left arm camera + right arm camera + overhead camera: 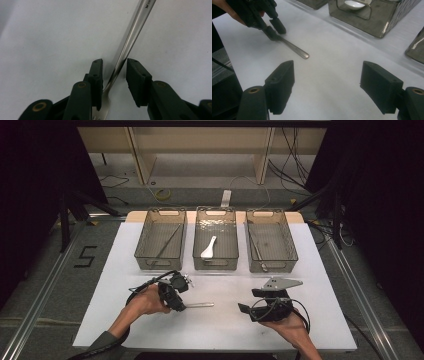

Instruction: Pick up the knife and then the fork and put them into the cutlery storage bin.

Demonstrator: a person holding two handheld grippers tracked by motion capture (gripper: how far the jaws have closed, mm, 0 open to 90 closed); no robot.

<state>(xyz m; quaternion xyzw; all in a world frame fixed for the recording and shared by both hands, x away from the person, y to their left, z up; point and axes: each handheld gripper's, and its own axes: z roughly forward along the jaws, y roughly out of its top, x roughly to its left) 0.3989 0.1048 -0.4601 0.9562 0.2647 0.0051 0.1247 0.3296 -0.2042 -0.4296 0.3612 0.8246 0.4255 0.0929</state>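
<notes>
Now we work on the white table (150,320), where the fork (130,37) lies flat between the left gripper (114,75)'s open jaws; close squarely across its neck, then lift level. Our right gripper (327,87) hangs open, empty.

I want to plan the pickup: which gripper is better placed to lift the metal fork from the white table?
Left. The left gripper already straddles the silver metal fork at its neck, while the right gripper stands open over bare white table.
</notes>
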